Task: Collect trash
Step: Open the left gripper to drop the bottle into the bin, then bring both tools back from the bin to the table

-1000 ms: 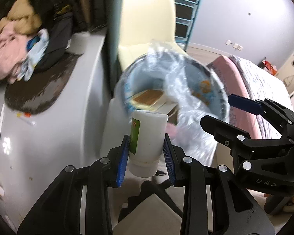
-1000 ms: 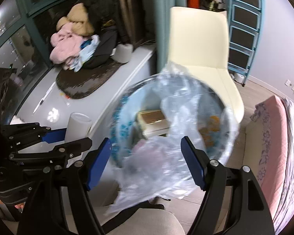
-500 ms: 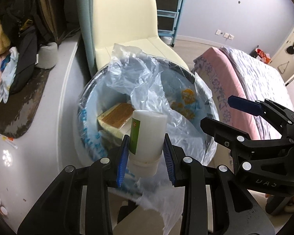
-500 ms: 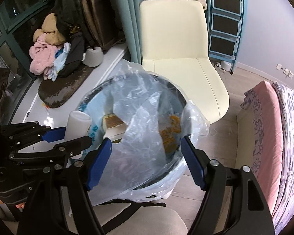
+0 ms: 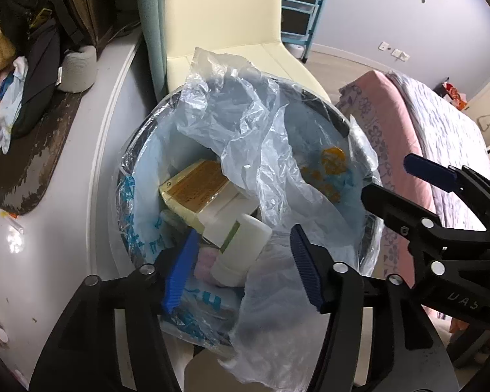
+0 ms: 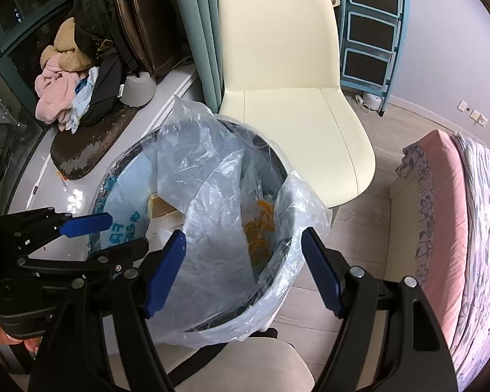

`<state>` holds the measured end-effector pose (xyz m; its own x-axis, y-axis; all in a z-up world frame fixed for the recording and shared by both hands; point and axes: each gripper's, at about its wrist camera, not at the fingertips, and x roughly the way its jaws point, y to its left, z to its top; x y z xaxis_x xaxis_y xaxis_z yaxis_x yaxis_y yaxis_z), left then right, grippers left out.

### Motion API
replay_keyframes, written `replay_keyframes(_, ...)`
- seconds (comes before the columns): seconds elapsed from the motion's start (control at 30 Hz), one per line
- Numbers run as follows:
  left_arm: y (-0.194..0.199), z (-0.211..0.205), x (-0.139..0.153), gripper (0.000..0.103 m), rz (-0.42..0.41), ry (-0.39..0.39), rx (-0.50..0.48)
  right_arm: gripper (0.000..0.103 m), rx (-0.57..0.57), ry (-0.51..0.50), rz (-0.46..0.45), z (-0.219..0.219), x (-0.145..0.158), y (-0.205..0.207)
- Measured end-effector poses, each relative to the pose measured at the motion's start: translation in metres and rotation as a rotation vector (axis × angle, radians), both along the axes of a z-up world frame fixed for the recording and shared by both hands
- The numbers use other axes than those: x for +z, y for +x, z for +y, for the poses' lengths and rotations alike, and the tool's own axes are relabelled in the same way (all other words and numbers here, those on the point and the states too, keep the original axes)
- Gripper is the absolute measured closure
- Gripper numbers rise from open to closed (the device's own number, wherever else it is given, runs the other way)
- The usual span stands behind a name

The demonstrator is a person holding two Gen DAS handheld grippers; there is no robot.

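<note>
Left gripper [image 5: 241,268] points steeply down over the bin [image 5: 339,124], its jaws just opened, pads clear of the bottle [image 5: 241,248]. Right gripper [image 6: 245,271] beside it, jaws wide, empty.

Cream chair [image 6: 287,75] sits right behind everything, with a teal curtain [image 6: 199,32] hanging at its left side. Blue shelf rack [image 6: 369,29] stands against the wall to the right of the chair. Over on the white ledge [image 5: 65,196] there's a dark worn mat [image 6: 88,143] near the far edge, a grey roll [image 6: 137,89] at the mat's far end, and a messy pile of clothes [image 6: 65,88], pink and tan, heaped with a black bag [image 6: 104,98]. Bed [image 6: 467,228] with a pink floral cover runs along the right.
</note>
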<state>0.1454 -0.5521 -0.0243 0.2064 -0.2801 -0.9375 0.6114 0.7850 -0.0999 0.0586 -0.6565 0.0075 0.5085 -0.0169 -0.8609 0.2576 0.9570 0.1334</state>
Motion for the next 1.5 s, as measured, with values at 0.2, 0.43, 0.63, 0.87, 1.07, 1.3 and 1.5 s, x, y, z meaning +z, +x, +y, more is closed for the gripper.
replay_keyframes(0.2,0.001,0.003,0.004,0.034,-0.019,0.024,0.013,0.033,-0.007,-0.011,-0.013,0.002,0.006,0.000)
replay_keyframes(0.43,-0.003,0.008,0.003,0.031,-0.025,0.040,0.010,0.033,-0.010,-0.025,-0.012,0.008,0.008,-0.003)
replay_keyframes(0.63,-0.006,0.011,0.006,0.028,-0.028,0.035,0.008,0.033,-0.020,-0.032,-0.014,0.012,0.011,-0.009)
replay_keyframes(0.87,-0.008,0.021,0.013,0.023,-0.046,0.023,0.059,0.033,-0.014,-0.039,-0.031,0.020,0.015,-0.012)
replay_keyframes(1.07,-0.008,0.031,0.018,0.023,-0.063,0.023,0.077,0.033,-0.002,-0.045,-0.036,0.028,0.018,-0.012)
replay_keyframes(1.3,-0.008,0.047,0.016,0.021,-0.045,0.024,0.105,0.033,0.024,-0.046,-0.044,0.040,0.020,-0.009)
replay_keyframes(1.5,-0.006,0.068,0.017,0.021,-0.057,0.039,0.141,0.033,0.063,-0.051,-0.044,0.059,0.020,-0.002)
